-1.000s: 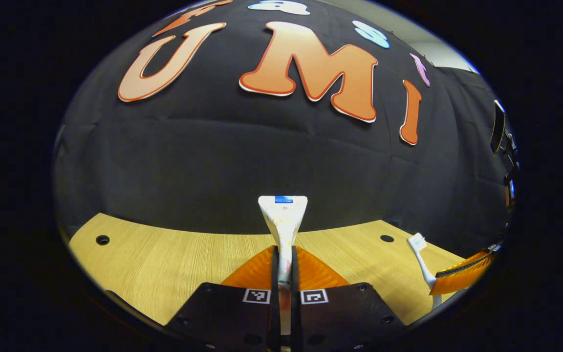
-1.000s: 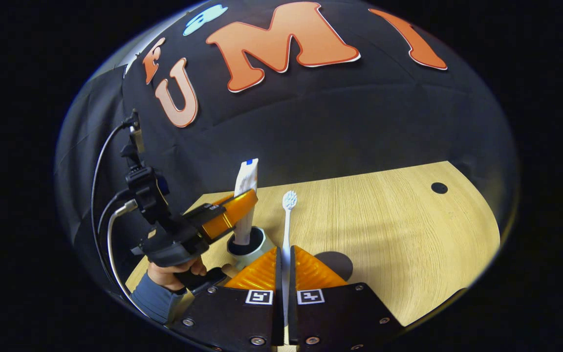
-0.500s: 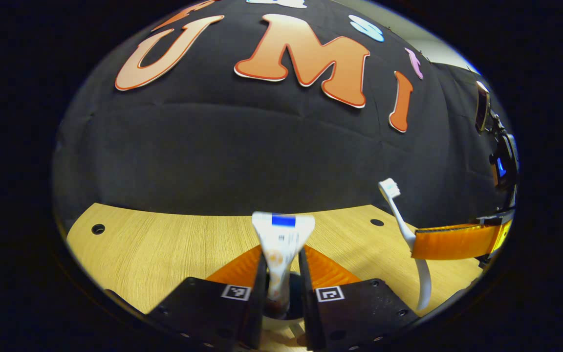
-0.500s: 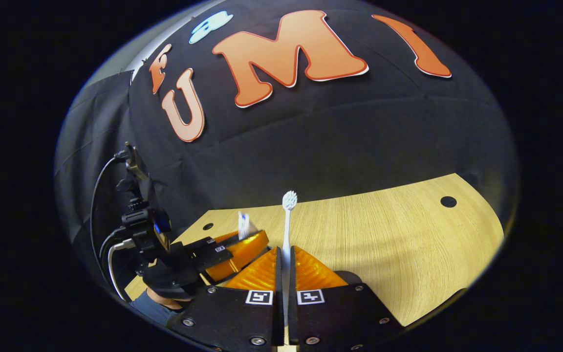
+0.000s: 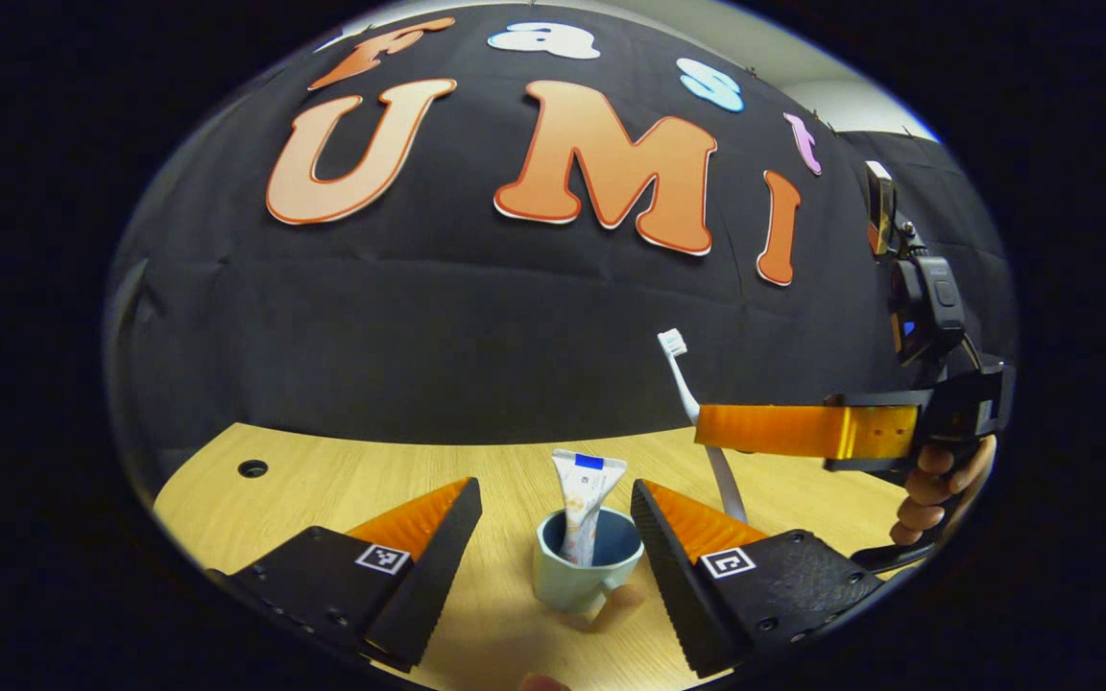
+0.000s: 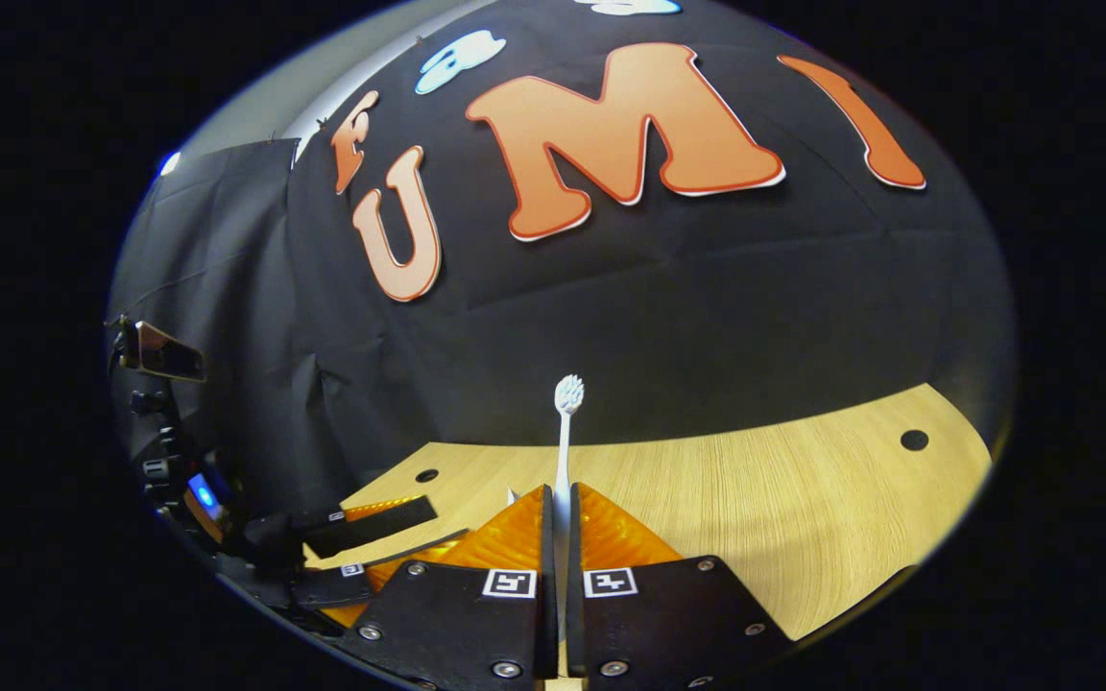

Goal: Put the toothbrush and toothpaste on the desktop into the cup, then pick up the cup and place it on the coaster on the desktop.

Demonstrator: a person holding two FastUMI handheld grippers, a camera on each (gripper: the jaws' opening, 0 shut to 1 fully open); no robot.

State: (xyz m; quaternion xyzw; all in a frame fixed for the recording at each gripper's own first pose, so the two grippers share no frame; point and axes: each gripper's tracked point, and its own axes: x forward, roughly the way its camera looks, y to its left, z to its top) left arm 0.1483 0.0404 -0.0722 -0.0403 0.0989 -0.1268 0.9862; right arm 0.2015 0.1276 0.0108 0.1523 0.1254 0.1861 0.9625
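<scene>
The left claw (image 5: 553,523) stands spread wide, its 2 fingers (image 5: 438,537) apart on either side of the cup (image 5: 580,573) and touching nothing. The cup sits upright on the worktop (image 5: 342,480) in the gap between those fingers, just ahead of them, its handle turned toward the camera. The toothpaste (image 5: 585,504) stands in the cup, crimped end up, leaning a little and rising above the rim.

The right claw (image 6: 558,518) is pressed together on the toothbrush (image 6: 565,432), both fingers pinching the handle, with the bristle head pointing up and away from the claw. In the left gripper view that same right claw (image 5: 707,427) hangs above and to the right of the cup, clear of it, the toothbrush (image 5: 692,403) tilted with its head high and its lower handle running down behind the left claw's right finger. A hand (image 5: 937,489) grips the right claw's handle at the far right.

In the right gripper view the left claw (image 6: 380,537) lies low at the left, near the worktop (image 6: 803,499).
</scene>
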